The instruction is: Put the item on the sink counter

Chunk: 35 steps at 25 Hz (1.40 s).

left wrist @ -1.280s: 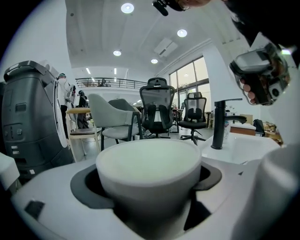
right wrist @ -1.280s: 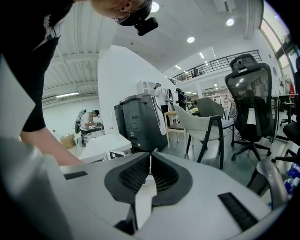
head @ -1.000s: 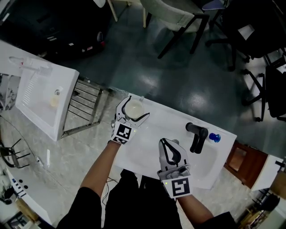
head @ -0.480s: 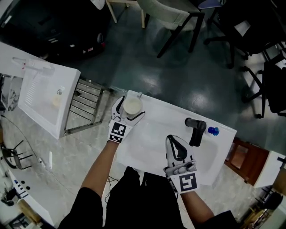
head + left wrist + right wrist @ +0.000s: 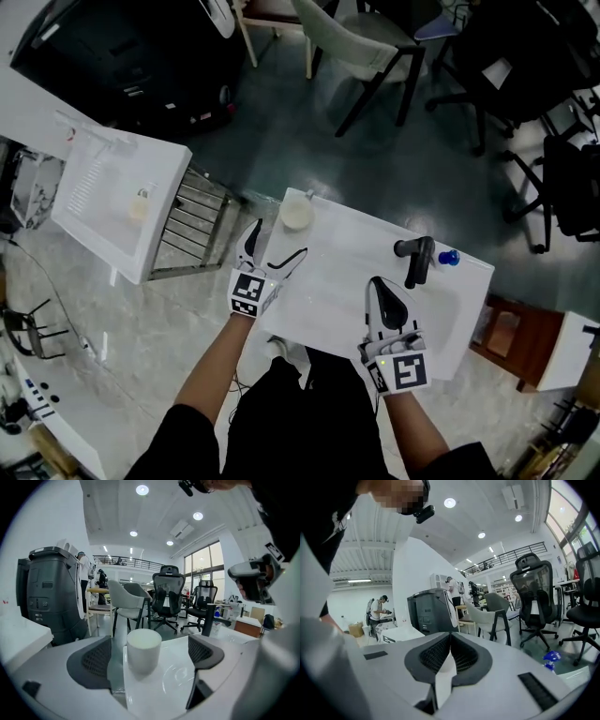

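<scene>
The cup [image 5: 296,214] is small, round and plain white. It has straight sides and a flat top that looks pale cream from above. It stands upright, not tipped. It sits on the sink counter [image 5: 349,246], a shiny white slab whose long side runs from 10 o'clock to 4 o'clock in the head view. The cup is at the slab's 11 o'clock corner, close to the far edge. In the left gripper view the cup [image 5: 143,649] stands at the near left edge of the glossy counter [image 5: 176,684], touching only that.
</scene>
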Available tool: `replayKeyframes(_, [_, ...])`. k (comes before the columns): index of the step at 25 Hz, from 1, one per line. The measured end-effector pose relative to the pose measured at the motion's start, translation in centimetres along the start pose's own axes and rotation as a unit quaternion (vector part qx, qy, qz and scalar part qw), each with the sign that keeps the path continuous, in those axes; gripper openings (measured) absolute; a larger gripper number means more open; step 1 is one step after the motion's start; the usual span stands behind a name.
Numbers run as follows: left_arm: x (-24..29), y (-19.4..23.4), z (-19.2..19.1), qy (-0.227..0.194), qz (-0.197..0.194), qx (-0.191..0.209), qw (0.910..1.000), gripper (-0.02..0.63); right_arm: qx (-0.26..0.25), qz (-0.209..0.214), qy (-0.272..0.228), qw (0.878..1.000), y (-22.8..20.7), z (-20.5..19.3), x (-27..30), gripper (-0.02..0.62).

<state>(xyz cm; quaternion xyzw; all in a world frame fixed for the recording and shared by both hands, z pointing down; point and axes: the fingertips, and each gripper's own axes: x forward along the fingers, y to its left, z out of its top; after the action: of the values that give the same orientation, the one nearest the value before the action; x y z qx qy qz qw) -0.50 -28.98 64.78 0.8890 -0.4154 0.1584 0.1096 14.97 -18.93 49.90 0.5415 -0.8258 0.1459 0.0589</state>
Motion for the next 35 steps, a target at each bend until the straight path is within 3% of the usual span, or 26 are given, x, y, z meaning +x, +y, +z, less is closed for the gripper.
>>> replayKeyframes(6, [-7.8,-2.0,3.3,-0.032,0.011,-0.015,0.9993,0.497,-0.005,-0.021,-0.024,0.999,2.6,2.1,-3.4,0.033])
replayKeyframes(11, [-14.4,-4.6,2.8,-0.025,0.005,-0.047,0.9986,0.497,0.003,-0.025,-0.026,0.999,6.9,1.9,-7.3,0.032])
replayKeyframes(16, [-20.7,-9.3,1.8,-0.022,-0.039,-0.066,0.9968,0.497,0.003,-0.038,-0.019,0.999,11.5,0.6,-10.6,0.034])
replayKeyframes(21, [-26.3,-13.3,4.7,-0.076,-0.08,-0.091,0.9897,0.497,-0.016,-0.038,-0.023,0.999,15.1,1.0,-13.7,0.034])
replayKeyframes(25, [-31.0,-15.7,8.3,-0.137,-0.095,-0.071,0.9834,0.483,-0.022,-0.043,-0.043,0.998,17.7,1.6,-15.9,0.034])
replayKeyframes(28, [-34.8,-16.3,10.8,-0.185,-0.098,-0.075,0.975,0.246,-0.029,-0.053,-0.047,0.997,19.7,2.2,-17.0,0.034])
replayKeyframes(29, [-35.8,-16.4,11.1,-0.191,-0.099,-0.078,0.9733,0.196,-0.033,-0.055,-0.044,0.997,20.5,2.2,-17.3,0.034])
replayKeyframes(30, [-36.7,-16.2,11.1,-0.19,-0.097,-0.081,0.9736,0.088,-0.034,-0.054,-0.042,0.997,21.4,2.1,-17.5,0.034])
replayKeyframes(31, [-37.5,-15.9,10.8,-0.183,-0.091,-0.082,0.9755,0.025,-0.029,-0.053,-0.043,0.997,22.4,2.1,-17.7,0.034])
replayKeyframes(35, [-40.4,-13.4,9.1,-0.148,-0.055,-0.102,0.9822,0.015,-0.018,-0.061,-0.048,0.997,26.0,1.1,-18.5,0.034])
